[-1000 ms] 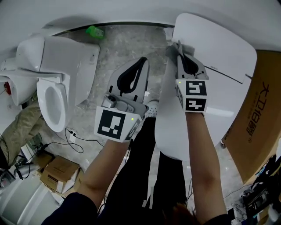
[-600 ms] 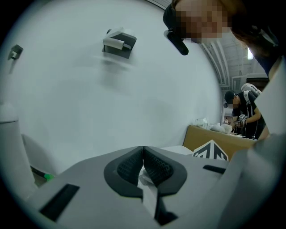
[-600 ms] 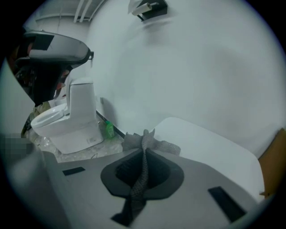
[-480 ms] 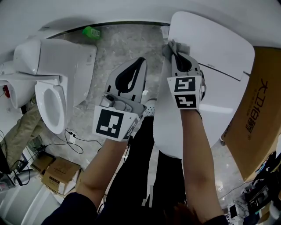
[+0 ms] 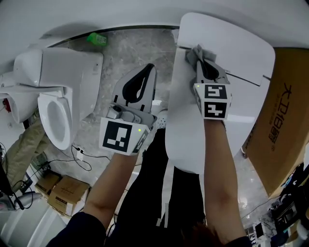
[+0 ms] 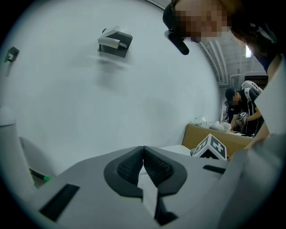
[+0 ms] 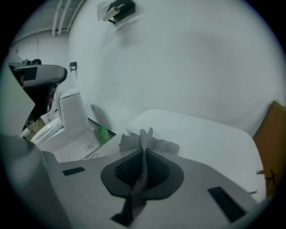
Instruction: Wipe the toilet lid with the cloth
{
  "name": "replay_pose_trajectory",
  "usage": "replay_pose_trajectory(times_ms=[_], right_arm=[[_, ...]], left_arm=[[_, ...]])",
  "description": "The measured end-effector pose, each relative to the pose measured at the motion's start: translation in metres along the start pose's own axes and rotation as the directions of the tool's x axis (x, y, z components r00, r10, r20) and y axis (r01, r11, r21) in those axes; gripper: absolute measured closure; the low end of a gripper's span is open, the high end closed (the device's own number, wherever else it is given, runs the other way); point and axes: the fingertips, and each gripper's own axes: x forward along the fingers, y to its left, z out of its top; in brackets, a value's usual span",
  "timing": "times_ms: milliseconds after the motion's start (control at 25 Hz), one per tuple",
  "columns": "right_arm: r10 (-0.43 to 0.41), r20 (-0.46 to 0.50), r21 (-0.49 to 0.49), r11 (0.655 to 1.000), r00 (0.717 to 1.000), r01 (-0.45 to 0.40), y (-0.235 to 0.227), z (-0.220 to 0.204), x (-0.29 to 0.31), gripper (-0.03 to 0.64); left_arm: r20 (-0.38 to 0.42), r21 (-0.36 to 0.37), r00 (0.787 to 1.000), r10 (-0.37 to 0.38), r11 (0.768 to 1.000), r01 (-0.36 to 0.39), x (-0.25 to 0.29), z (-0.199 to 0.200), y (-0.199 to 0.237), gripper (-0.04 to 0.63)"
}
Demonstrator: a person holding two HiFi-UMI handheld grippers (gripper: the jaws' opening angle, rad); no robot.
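You are standing over a grey marbled floor (image 5: 130, 53), with a white wall (image 5: 96, 14) curving across the top, a white toilet (image 5: 58, 96) sitting at the left and a cardboard box (image 5: 282, 120) showing at the right edge.

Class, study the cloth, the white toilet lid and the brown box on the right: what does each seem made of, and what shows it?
Cloth: grey textile, matt; an open mesh-like weave shows, and it bunches softly.
Toilet lid: probably hard plastic, white, smooth with a faint sheen; ceramic cannot be excluded.
Box: cardboard, matt brown, flat panel with dark print.
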Motion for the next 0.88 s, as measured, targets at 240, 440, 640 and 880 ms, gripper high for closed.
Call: replay_pose_trajectory(times_ms=[240,440,640,880], right_arm=[[-0.148,-0.037,0.081,0.985,0.988,0.151,-0.103,-0.042,-0.043,0.592],[-0.272,-0.095,0.053,0.959,0.958,0.277,-0.178,-0.077,-0.079,0.591],[-0.36,-0.133,0.116,0.919,0.923,0.376,-0.232,-0.109,-0.111,0.591],[-0.424,-0.15,0.209,0.869,0.893,0.448,-0.236,-0.126,-0.128,0.592]], left_arm=[[-0.011,0.011,1.0,0.0,1.0,0.0,0.002,-0.004,-0.002,0.575],[-0.041,0.04,0.999,-0.028,0.999,0.03,0.003,-0.013,-0.012,0.575],[-0.049,0.045,0.998,-0.048,0.998,0.05,0.005,-0.016,-0.024,0.575],[-0.047,0.046,0.998,-0.046,0.998,0.048,0.002,-0.016,-0.023,0.575]])
